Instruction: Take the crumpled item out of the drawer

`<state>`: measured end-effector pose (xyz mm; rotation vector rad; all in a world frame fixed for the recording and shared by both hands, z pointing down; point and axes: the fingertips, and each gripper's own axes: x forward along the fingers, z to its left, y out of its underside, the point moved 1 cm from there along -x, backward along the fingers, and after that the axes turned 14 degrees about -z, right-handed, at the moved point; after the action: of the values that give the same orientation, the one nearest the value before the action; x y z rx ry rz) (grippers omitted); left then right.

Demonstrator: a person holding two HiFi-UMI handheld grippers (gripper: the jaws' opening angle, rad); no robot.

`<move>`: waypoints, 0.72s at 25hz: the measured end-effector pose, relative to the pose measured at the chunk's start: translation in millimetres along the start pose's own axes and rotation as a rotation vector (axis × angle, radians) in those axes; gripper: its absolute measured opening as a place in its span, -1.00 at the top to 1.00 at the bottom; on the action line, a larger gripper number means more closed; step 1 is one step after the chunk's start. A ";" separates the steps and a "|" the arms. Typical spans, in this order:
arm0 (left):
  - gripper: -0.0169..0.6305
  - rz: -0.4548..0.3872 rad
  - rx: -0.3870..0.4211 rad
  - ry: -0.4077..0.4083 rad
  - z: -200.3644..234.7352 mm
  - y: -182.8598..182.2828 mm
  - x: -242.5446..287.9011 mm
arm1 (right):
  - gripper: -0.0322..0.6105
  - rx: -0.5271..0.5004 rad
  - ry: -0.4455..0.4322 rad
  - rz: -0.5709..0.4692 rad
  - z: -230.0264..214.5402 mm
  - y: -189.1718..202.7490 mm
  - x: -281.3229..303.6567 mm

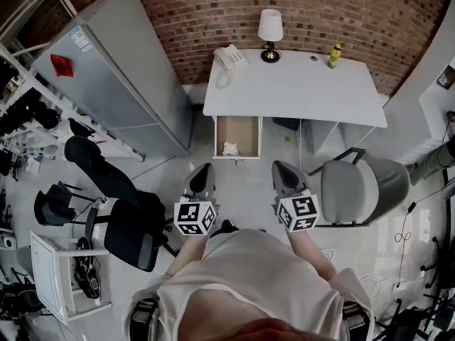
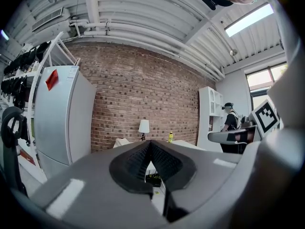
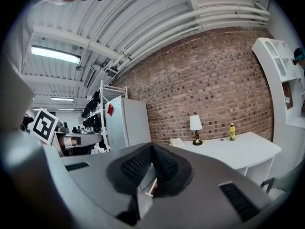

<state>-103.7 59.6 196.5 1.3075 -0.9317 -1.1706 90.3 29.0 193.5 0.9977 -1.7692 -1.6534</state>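
In the head view a wooden drawer [image 1: 249, 128] stands pulled open under the left end of the white desk [image 1: 298, 91]. A crumpled white item [image 1: 230, 148] lies at the drawer's front left. My left gripper [image 1: 202, 169] hovers just short of the drawer front, its jaws shut with nothing between them; in the left gripper view the left gripper [image 2: 150, 143] has its pads meeting at the tip. My right gripper [image 1: 281, 166] is level with it, to the right of the drawer, also shut and empty. In the right gripper view the right gripper [image 3: 152, 145] has its tips touching.
On the desk stand a lamp [image 1: 270, 30], a telephone [image 1: 230, 57] and a yellow bottle [image 1: 333, 55]. A tall grey cabinet [image 1: 121, 69] stands left of the desk. Black office chairs [image 1: 117, 204] are at the left, a grey chair [image 1: 355, 187] at the right.
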 end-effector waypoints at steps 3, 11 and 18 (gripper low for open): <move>0.92 0.008 -0.001 -0.005 7.1 0.4 -0.3 | 0.88 0.010 -0.004 0.004 -0.9 0.9 5.4; 0.92 0.019 -0.031 0.030 30.5 16.1 32.6 | 0.88 -0.029 0.029 0.015 -7.7 11.6 37.9; 0.92 0.026 -0.053 0.109 75.5 23.7 99.6 | 0.88 -0.038 0.113 0.015 -23.2 17.6 101.2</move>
<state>-154.4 -55.6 214.8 1.2995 -0.8303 -1.0858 45.3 -65.9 202.4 1.0378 -1.6621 -1.5836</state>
